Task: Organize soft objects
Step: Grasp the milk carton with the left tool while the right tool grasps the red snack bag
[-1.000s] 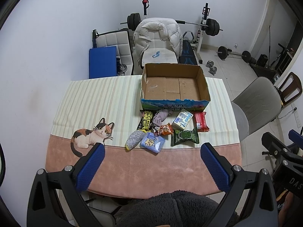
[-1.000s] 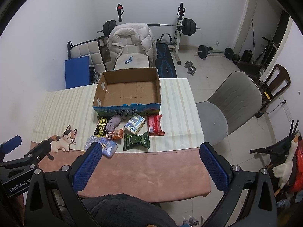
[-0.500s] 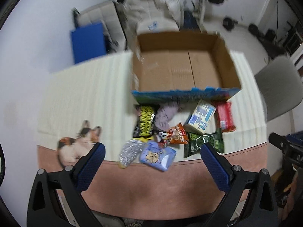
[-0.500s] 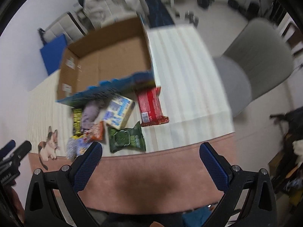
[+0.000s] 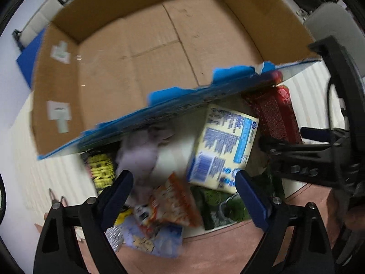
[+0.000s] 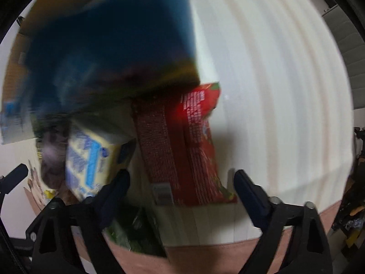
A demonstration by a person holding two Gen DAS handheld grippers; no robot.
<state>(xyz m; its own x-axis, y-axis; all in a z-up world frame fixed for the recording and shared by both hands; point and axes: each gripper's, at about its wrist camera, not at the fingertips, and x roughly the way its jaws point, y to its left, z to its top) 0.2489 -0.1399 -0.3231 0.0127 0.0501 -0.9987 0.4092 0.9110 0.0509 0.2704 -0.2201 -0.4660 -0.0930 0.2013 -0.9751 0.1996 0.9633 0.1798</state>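
**Cardboard, Film and Cloth**

The cardboard box (image 5: 146, 52) shows a matt, brown, creased inside and a printed blue outer face. The red packet (image 6: 182, 146) is glossy film that catches the light. The white and blue pack (image 5: 225, 150) looks like smooth printed wrap. The orange packet (image 5: 175, 203) is shiny plastic. The striped tablecloth (image 6: 273, 91) appears matt. The left gripper (image 5: 183, 196) has matt black plastic arms.

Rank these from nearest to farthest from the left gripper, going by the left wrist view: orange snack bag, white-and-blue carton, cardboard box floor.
1. Orange snack bag: between the left gripper's fingers, not gripped.
2. White-and-blue carton: just ahead, toward the right.
3. Cardboard box floor: farthest, beyond the box's blue front wall.
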